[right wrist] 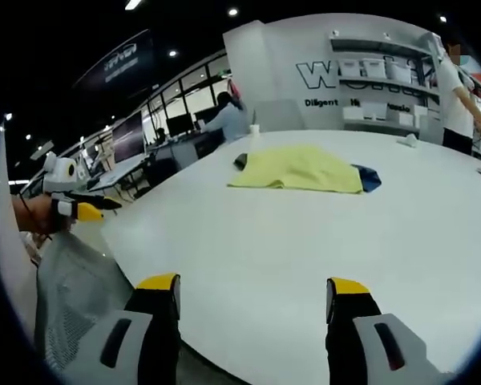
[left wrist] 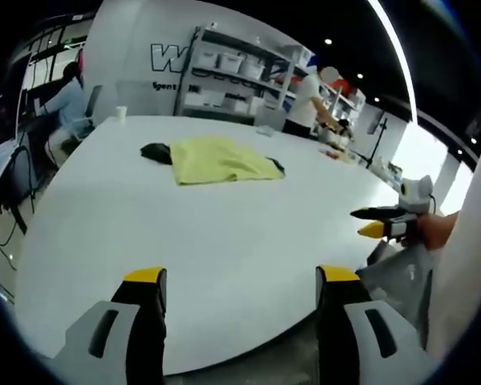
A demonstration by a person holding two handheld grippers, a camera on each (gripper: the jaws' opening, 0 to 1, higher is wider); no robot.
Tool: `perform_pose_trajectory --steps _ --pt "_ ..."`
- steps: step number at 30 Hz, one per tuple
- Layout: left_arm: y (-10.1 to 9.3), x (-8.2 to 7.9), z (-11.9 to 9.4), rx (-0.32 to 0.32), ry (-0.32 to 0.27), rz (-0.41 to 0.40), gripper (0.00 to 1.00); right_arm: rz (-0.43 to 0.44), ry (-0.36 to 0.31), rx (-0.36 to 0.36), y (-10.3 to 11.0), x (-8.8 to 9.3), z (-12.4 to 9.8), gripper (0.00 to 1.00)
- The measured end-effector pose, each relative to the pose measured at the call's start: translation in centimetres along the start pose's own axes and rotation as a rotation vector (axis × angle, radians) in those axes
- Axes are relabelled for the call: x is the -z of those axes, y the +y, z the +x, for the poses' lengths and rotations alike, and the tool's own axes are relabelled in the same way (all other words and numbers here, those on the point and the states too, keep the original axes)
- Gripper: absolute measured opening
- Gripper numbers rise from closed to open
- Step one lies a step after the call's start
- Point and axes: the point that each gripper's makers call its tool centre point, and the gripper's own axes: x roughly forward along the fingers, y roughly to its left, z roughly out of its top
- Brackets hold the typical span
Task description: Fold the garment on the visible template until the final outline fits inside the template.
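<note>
White table (left wrist: 224, 241) bears a yellow garment (left wrist: 220, 159); both grippers' fingers spread, empty.

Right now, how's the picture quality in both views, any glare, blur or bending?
Left gripper view: strong fisheye bending curves the white table edge; a bright ceiling light strip flares at upper right; the yellow garment is soft but readable. Right gripper view: same bending, small ceiling spotlights, even light on the garment, faint shadows.

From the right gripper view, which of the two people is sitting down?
The person in the light blue top, seated at a desk beyond the table's far left edge. The person in white stands by the shelves.
</note>
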Motion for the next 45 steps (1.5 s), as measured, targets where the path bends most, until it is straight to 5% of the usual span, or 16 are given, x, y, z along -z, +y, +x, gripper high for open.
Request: perform_pose_trajectory --steps 20,34,45 --pt "1.9 -4.4 4.5 0.032 0.019 0.082 0.66 -0.026 -0.039 0.005 -4.8 -5.0 3.4 0.65" --pt "4.0 -9.2 11.1 0.05 0.011 0.174 0.55 -0.086 -0.044 -0.009 -9.6 -8.1 8.0 0.52" --pt "5.5 -10.1 15.9 0.069 0.043 0.228 0.45 -0.112 -0.023 0.023 -14.4 -9.5 11.6 0.41"
